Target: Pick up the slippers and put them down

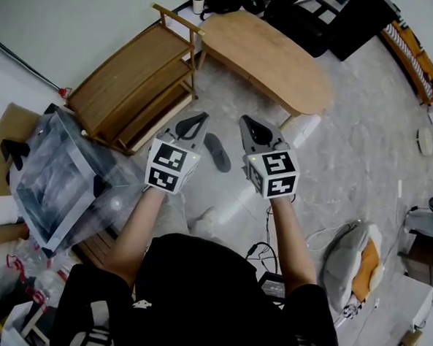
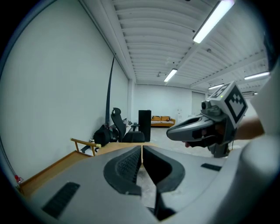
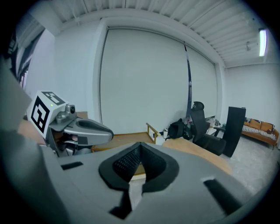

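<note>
One slipper (image 1: 218, 152) lies on open floor (image 1: 348, 169) near the table's (image 1: 267, 55) edge.

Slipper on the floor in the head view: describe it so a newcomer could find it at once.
Start at the oval wooden table and the wooden shelf beside it. On the pale floor in front of them lies the slipper, in the gap between the left tool and right tool. It is the only small dark grey, sole-shaped thing there.
</note>
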Demonstrator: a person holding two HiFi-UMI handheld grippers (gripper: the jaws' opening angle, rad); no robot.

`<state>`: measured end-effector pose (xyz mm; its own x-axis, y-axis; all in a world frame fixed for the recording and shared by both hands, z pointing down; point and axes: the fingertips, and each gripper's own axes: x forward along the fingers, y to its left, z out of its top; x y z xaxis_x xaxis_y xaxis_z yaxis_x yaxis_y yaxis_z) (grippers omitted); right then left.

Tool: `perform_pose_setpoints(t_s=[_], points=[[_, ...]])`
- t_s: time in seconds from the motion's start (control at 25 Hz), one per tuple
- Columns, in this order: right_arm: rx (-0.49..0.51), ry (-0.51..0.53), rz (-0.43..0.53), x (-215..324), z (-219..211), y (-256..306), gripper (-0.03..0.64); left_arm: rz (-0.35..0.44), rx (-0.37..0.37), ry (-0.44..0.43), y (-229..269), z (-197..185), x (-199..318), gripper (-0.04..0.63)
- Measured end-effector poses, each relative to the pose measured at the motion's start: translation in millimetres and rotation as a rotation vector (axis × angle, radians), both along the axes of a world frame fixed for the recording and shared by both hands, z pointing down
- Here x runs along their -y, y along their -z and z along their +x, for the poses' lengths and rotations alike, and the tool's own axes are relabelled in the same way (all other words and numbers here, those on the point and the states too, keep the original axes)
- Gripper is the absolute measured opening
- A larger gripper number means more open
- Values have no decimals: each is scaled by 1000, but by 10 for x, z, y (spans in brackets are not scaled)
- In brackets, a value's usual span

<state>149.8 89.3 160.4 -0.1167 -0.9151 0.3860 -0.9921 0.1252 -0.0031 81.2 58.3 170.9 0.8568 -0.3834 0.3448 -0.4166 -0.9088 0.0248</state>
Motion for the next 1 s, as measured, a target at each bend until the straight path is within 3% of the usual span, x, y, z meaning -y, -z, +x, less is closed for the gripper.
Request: perform_pose_setpoints(t_s=[0.52, 1.0], points=[[3, 54, 131, -457, -252, 645, -2, 114, -81, 5, 691, -182, -535, 12], [-18, 84, 184, -790, -473, 912, -2, 158, -140, -10, 1055, -354, -964, 12]])
